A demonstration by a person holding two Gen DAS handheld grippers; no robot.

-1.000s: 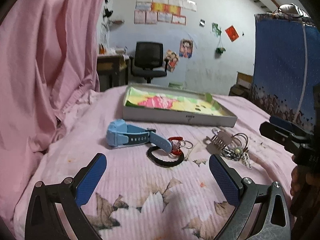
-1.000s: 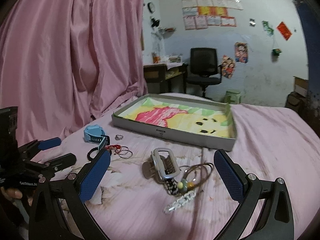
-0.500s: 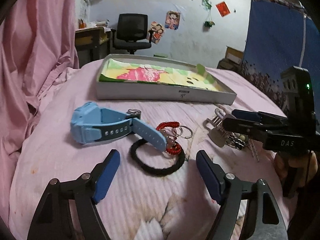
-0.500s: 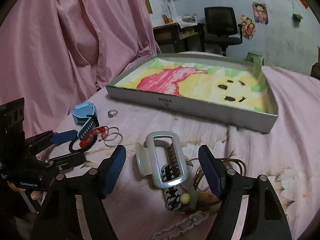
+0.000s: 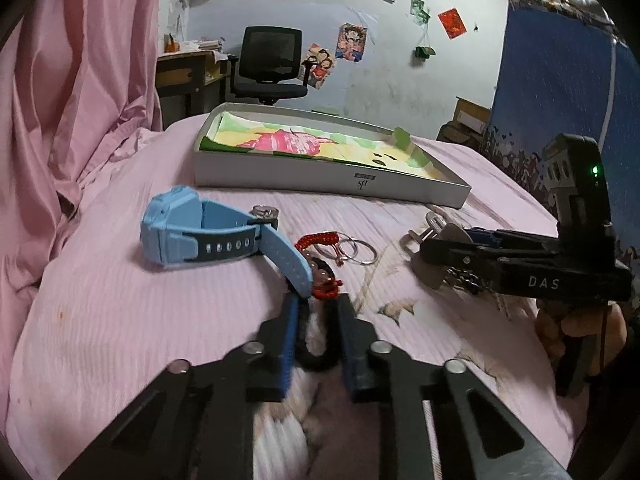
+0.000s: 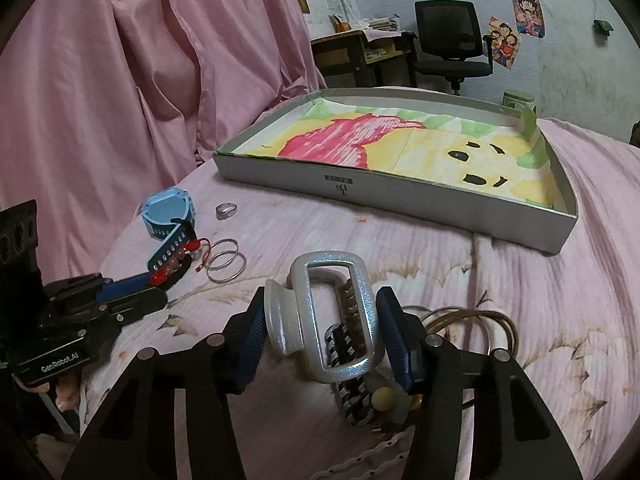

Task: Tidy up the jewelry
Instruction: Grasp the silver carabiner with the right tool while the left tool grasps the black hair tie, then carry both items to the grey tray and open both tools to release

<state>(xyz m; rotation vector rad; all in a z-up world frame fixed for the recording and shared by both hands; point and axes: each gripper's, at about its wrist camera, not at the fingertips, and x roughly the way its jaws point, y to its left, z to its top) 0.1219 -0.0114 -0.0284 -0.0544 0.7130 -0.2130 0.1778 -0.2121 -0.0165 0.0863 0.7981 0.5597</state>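
Nothing lies in the tray point(image 6: 400, 196) yet: the right gripper point(image 6: 320, 320) pinches the hair claw point(image 6: 332, 312) on the bed, the left gripper point(image 5: 318, 320) closes around the black band point(image 5: 316, 356), and watch point(image 5: 188, 232), rings point(image 6: 226, 260) wait.

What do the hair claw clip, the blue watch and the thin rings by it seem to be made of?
Hair claw clip: probably plastic, with a pearly glitter sheen. Blue watch: matte rubbery strap, likely silicone, with punched holes. Thin rings: apparently metal wire, silvery and shiny.
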